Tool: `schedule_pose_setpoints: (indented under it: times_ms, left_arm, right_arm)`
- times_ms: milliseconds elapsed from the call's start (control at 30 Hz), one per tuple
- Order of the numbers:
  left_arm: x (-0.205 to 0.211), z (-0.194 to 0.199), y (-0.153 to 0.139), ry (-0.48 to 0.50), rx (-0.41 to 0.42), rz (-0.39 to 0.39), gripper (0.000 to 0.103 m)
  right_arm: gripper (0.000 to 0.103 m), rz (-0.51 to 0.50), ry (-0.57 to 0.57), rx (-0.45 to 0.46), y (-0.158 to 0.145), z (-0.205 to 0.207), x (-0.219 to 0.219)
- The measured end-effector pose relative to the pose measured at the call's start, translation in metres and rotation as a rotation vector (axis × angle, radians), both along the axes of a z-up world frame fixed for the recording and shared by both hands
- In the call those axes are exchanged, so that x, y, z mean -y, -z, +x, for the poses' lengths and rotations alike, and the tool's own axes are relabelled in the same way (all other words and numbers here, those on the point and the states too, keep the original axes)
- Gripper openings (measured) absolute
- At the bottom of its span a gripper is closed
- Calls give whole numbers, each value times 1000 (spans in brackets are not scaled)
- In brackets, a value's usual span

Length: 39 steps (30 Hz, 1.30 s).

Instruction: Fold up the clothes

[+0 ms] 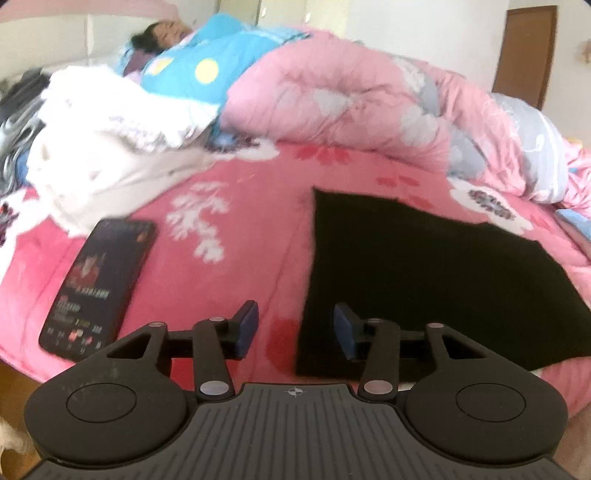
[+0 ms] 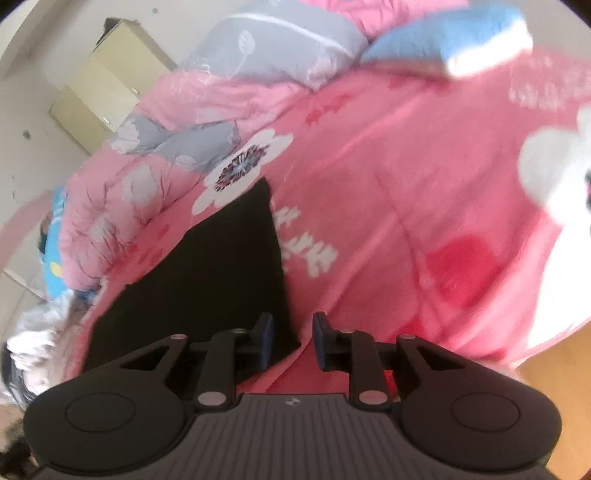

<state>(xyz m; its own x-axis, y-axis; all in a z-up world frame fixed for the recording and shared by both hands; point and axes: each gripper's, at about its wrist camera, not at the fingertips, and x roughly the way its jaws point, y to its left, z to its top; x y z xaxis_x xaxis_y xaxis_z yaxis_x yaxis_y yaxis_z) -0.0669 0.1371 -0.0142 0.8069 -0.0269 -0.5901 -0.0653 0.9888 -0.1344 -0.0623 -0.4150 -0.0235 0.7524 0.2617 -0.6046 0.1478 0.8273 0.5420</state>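
The left gripper (image 1: 295, 328) is black, with blue pads (image 1: 245, 328), silver screws, two round bumps and a ribbed grey plate. The right gripper (image 2: 293, 339) looks the same.

Pink floral bed (image 1: 240, 236) — black garment (image 1: 424, 280) flat, phone (image 1: 98, 288) (screen lit), bunched quilt (image 1: 351, 99).

I am looking across a bed (image 1: 258, 236) covered in a pink floral sheet, with a bunched pink and grey quilt (image 1: 351, 96) lying along its far side. White walls (image 1: 424, 22) are catching soft daylight. A brown wooden door (image 1: 524, 55) is standing at the far right. In the right wrist view, a pale yellow cabinet (image 2: 99, 81) is sitting against the wall, and wooden flooring (image 2: 561, 376) is showing near right.
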Motion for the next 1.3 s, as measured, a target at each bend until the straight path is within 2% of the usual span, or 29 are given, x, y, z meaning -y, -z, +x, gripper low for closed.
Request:
schedule_pose_setpoints:
  times_ms: [100,300,400,467,567,600,633,800,967,1067,1167,1300]
  left_arm:
    - [20,8,-3,52,10,-7,52]
    - [70,24,12,167,-20,63,59]
    - [89,27,27,228,-59,105,75]
    - [96,26,38,231,-92,138,78]
    - [97,20,43,221,-74,161,93]
    - [96,19,45,216,-73,165,100]
    - [94,19,46,209,-80,158,102]
    - [83,18,45,192,-96,119,102]
    - [65,3,43,143,-115,120,102]
    - [47,-9,41,68,-129,125,102]
    - [27,-22,33,-16,-118,109,102]
    - [19,-30,17,-56,-37,100,102]
  right_arm:
    - [25,6,-79,54,-9,8,-22]
    - [25,-277,-247,104,-11,32,-112]
    - [25,-413,-299,111,0,31,-147]
    - [27,-496,-329,95,13,28,-165]
    - [31,-582,-342,121,25,18,-176]
    - [32,-591,-345,123,25,18,-177]
    - [33,-597,-347,122,25,17,-177]
    - [35,-511,-338,95,25,22,-166]
    - [35,-515,-333,98,25,21,-167]
    - [35,-521,-331,102,26,20,-167]
    - [36,-507,-333,101,26,21,-165]
    - [39,-482,-336,103,27,22,-162]
